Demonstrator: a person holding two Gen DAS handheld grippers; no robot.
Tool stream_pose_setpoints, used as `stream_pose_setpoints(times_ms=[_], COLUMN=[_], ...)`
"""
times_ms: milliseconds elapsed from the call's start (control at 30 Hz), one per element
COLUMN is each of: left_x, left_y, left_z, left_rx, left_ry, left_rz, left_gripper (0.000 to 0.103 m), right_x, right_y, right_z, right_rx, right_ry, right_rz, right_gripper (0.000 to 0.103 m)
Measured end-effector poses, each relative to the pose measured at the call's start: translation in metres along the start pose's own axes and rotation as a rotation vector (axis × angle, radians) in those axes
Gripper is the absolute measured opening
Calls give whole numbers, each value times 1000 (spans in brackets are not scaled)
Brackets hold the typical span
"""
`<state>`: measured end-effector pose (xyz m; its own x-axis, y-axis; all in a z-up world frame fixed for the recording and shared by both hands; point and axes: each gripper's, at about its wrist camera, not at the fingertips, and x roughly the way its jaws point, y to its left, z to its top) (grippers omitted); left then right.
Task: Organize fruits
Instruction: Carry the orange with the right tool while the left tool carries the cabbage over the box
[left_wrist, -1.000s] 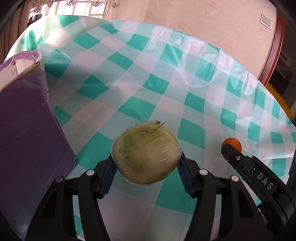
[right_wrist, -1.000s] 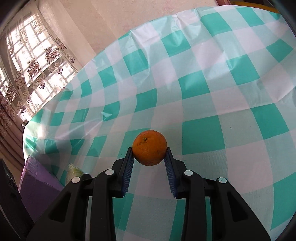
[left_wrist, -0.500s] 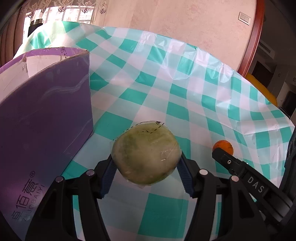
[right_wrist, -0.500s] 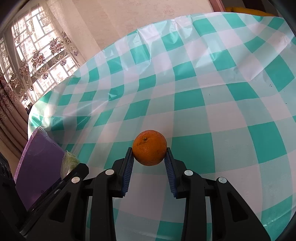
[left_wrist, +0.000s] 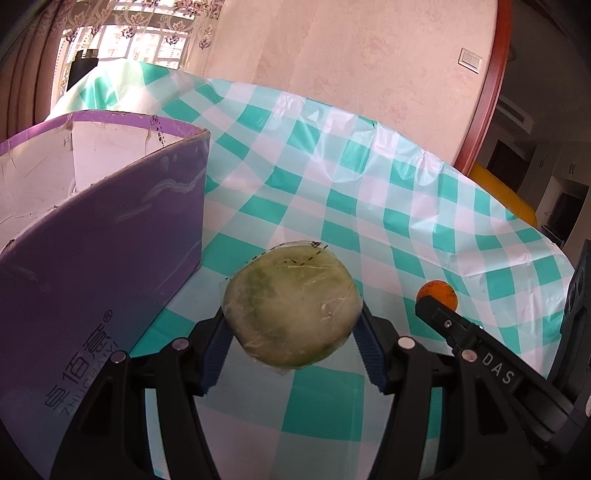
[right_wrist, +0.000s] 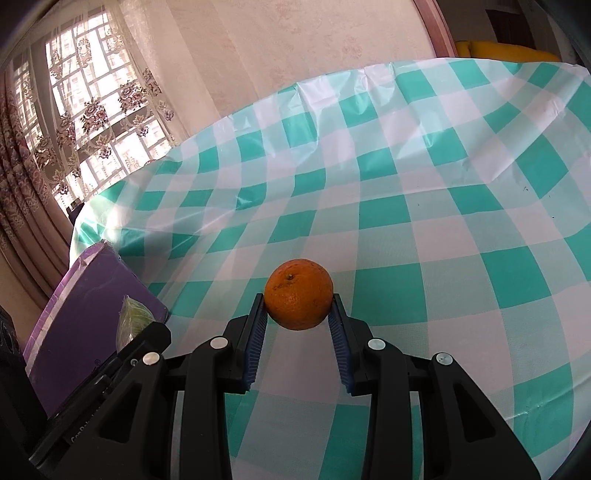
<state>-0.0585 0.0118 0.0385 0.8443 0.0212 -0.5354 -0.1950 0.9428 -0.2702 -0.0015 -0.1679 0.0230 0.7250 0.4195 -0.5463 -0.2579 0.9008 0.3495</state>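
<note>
My left gripper (left_wrist: 291, 317) is shut on a round pale green fruit wrapped in clear film (left_wrist: 291, 308) and holds it above the checked tablecloth, just right of a purple cardboard box (left_wrist: 92, 236) with an open top. My right gripper (right_wrist: 297, 306) is shut on an orange (right_wrist: 298, 293) and holds it above the table. The orange (left_wrist: 437, 291) and the right gripper's finger show at the right of the left wrist view. The wrapped fruit (right_wrist: 133, 320) and the purple box (right_wrist: 92, 291) show at the left of the right wrist view.
A green and white checked plastic tablecloth (right_wrist: 406, 206) covers the round table. A pink wall and a curtained window (right_wrist: 81, 110) stand behind it. A yellow object (left_wrist: 498, 188) and a wooden door frame lie beyond the table's far right edge.
Both grippers have risen and tilted up with their fruits still held. The purple box now shows its open top, and more wall and window are in view.
</note>
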Motion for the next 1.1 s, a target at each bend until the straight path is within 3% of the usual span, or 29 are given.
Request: stream_pose_setpoints(times_ms=[233,400,500,800,967,1100], left_x=[-53,-101,-122,-163,-185,-205], left_y=[-5,-2,9,63,104,117], left_z=[-2,16,29,60,74,78], left_rx=[66,88,72,12,-110,-90], left_ry=[-149,-304,-352,-357,-303,-325], left_rz=[5,18,42,175,134,206], left_gripper=[61,61,61,61,62,62], right_x=[-18,-28,-32,-48,-59,-64], right_y=[27,56,76,146,186,217], right_z=[-1,-1,0,0,1,2], right_rx=[-67,-123,-156,-286,-368,-415], right_ry=[-47,-74,-83,-108,-137,-147], right_rz=[23,58,87,189,245,296], right_gripper=[35,35,35,35,35,35])
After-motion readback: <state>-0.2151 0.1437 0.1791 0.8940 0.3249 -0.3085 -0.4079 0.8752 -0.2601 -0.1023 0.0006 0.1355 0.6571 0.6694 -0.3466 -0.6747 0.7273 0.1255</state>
